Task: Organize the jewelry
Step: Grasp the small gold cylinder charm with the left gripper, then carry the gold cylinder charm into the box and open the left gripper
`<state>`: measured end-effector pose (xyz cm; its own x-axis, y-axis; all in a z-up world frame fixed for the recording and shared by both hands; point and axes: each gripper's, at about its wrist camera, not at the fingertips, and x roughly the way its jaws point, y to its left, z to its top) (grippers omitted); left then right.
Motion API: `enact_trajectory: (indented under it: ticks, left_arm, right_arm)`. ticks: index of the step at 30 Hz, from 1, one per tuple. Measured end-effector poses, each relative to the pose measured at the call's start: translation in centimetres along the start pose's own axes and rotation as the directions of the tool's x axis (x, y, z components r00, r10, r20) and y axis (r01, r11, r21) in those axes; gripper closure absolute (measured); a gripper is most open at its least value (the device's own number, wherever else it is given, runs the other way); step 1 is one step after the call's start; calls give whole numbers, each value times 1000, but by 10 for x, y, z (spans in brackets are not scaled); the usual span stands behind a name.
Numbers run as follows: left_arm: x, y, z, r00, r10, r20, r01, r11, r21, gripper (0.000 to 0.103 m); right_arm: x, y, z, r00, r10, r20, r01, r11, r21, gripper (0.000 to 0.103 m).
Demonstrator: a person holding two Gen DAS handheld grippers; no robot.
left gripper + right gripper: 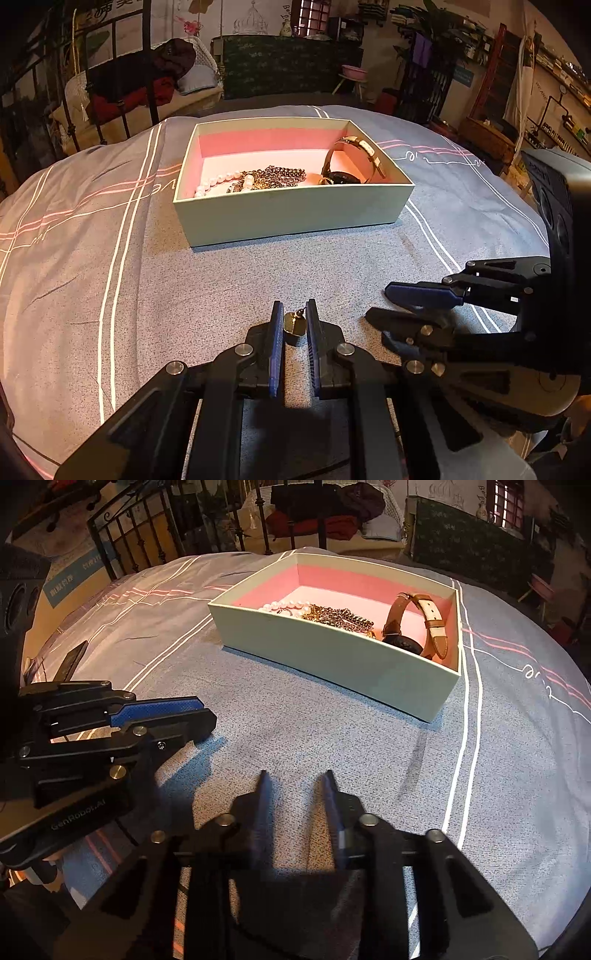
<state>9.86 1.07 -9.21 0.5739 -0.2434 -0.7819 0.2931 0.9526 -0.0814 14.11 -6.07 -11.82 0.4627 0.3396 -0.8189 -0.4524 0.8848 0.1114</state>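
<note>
A small gold earring [294, 324] sits pinched between the blue pads of my left gripper [294, 314], low over the bedcover in front of the box. This gripper appears from the side in the right wrist view [207, 716], where the earring is hidden. The pale box [291, 216] [332, 653] with a pink inside holds a pearl string [218, 181] [288, 605], a dark chain [275, 176] [340, 617] and a brown-strap watch [356, 157] [406, 627]. My right gripper [295, 776] [376, 303] hovers just right of the left one. Its blurred fingers stand a little apart with only bedcover between them.
The grey bedcover [258, 280] [369, 746] with white and pink stripes stretches around the box. A black iron bed frame [118, 74] and a seat piled with clothes [155, 81] stand behind. Shelves [554, 81] line the far right wall.
</note>
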Motion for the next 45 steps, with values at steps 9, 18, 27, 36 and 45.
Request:
enact_trajectory:
  ticks: [9, 18, 27, 36, 45]
  left_arm:
    - [-1, 3, -1, 1000, 9, -8, -9, 1000, -10, 91]
    - [-13, 14, 73, 995, 20, 95, -20, 1000, -4, 91]
    - [34, 18, 131, 999, 40, 18, -39, 998, -48, 91]
    - [67, 25, 129, 998, 38, -57, -42, 996, -77, 91]
    - [69, 27, 135, 997, 42, -62, -47, 995, -83, 91]
  right_arm:
    - [-7, 0, 0, 1000, 17, 25, -17, 1000, 12, 101]
    - [-43, -13, 50, 984, -46, 172, 48, 999, -9, 101]
    - [-22, -44, 101, 980, -106, 167, 101, 994, 43, 101]
    - [-3, -57, 98, 987, -113, 113, 107, 992, 62, 101]
    - [0, -64, 101, 987, -123, 106, 116, 991, 70, 101]
